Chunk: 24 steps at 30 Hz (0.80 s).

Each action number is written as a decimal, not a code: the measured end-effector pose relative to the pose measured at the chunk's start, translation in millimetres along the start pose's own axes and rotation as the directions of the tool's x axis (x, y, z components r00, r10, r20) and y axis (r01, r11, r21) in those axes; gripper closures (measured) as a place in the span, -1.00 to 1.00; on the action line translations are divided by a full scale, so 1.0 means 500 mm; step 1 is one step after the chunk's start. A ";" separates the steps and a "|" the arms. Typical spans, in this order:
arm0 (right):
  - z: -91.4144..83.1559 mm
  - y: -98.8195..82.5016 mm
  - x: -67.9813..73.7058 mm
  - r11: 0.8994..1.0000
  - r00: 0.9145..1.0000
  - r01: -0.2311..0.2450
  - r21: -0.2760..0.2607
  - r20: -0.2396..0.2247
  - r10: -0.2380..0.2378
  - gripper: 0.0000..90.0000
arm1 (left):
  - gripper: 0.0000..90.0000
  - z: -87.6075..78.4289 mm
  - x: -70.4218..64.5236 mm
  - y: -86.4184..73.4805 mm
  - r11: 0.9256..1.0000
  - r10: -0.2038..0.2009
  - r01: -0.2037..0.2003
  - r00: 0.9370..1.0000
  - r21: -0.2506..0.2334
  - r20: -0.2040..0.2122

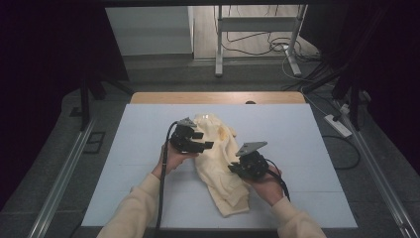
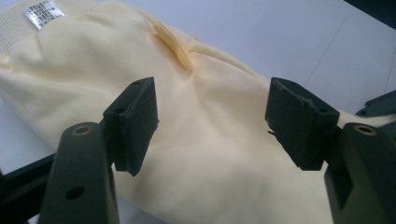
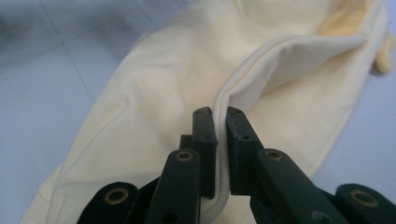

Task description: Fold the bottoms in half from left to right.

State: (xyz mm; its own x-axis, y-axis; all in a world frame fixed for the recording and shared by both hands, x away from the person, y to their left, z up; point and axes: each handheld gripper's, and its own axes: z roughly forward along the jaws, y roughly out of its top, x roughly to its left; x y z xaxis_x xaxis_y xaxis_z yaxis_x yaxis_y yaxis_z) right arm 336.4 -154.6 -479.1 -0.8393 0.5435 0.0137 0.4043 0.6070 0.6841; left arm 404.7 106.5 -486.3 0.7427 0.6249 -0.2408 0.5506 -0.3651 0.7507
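I count one garment [image 1: 218,158] on the surface [image 1: 148,148] | right gripper [image 3: 222,126] fingers pinching its fold | left gripper [image 2: 210,121] fingers spread above it — label [image 2: 43,11] beyond them

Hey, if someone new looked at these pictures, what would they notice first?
A pale yellow garment lies crumpled mid-table on the white board. The right gripper is shut on a raised fold of it, near the table's front. The left gripper hangs open over the cloth, below a white label.
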 end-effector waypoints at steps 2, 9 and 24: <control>-0.008 -0.007 -0.005 1.000 1.000 -0.009 -0.006 0.008 0.009 0.85 | -0.25 -0.001 0.000 0.000 1.000 0.000 0.000 1.000 -0.002 -0.001; -0.020 -0.042 -0.021 0.999 0.999 -0.048 0.011 0.013 0.048 0.85 | -0.26 0.000 0.001 -0.001 1.000 0.000 0.000 1.000 0.003 -0.004; 0.004 -0.075 -0.031 0.996 0.997 -0.068 0.065 0.022 0.067 0.69 | -0.27 -0.001 0.000 -0.003 1.000 0.004 -0.004 1.000 0.007 -0.009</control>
State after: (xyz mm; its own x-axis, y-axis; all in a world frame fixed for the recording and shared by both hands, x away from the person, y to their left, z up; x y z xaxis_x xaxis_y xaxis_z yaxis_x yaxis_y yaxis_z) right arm 334.8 -184.5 -506.5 -0.8020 0.5958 0.0435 0.4836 0.6048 0.6327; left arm 403.8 107.4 -487.1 0.7416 0.6293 -0.2322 0.5501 -0.3725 0.7474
